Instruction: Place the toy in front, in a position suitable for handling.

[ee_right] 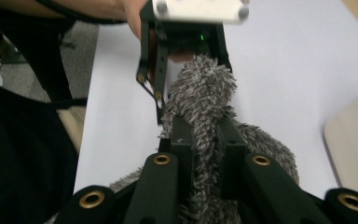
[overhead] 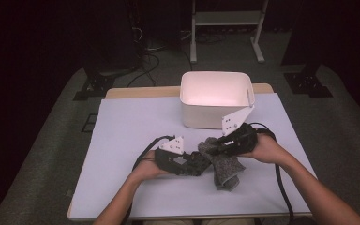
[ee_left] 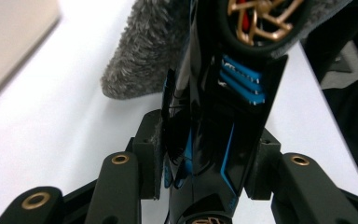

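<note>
Left gripper clamped on a glossy black toy car with blue stripes and gold wheels, seen close in its own view, right gripper pinching a fuzzy grey fabric pouch mid-table before a white plastic bin, high view hiding the car.

High view looks down and forward over the table; both gripper views sit close along their jaws, sharing the grey fuzzy cloth.

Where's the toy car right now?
In the left gripper view the black-and-blue toy car sits clamped between the left tongs, its front end tucked into the grey fuzzy cloth that the right tongs grip.
</note>
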The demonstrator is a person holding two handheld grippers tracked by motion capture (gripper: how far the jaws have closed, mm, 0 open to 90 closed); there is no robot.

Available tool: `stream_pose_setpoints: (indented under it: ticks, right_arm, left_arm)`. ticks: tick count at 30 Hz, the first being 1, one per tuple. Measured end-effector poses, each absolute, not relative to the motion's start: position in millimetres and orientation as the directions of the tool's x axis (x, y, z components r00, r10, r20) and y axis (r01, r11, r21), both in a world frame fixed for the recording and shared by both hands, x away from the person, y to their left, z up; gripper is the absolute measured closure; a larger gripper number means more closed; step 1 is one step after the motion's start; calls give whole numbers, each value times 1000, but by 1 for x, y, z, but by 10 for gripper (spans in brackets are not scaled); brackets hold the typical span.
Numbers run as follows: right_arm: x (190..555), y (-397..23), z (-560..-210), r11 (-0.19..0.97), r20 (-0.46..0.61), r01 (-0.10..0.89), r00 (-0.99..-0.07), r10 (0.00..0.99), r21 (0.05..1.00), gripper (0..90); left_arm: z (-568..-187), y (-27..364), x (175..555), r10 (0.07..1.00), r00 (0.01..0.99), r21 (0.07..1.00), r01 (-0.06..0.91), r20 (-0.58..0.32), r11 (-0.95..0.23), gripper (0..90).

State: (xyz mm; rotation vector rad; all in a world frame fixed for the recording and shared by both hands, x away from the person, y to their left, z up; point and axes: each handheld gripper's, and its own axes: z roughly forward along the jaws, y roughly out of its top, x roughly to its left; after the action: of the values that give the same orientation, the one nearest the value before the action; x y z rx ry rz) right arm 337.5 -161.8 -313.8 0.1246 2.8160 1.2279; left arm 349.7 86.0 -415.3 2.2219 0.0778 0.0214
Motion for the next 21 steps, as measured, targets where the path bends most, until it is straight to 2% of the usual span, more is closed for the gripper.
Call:
stream_pose_setpoints:
  ticks: [4, 10, 21]
  right_arm:
    - [340, -158, -313, 680, -30, 43, -995, 94, 732, 801]
    - [342, -161, -329, 688, 1, 75, -994, 107, 722, 801]
    - [341, -158, -325, 658, 3, 63, -996, 92, 750, 801]
  left_arm:
    - [-411, 92, 350, 68, 998, 777, 53, -13, -627, 575]
    - [-409, 103, 350, 73, 997, 745, 72, -32, -663, 574]
    - [-409, 88, 354, 50, 998, 734, 57, -32, -676, 573]
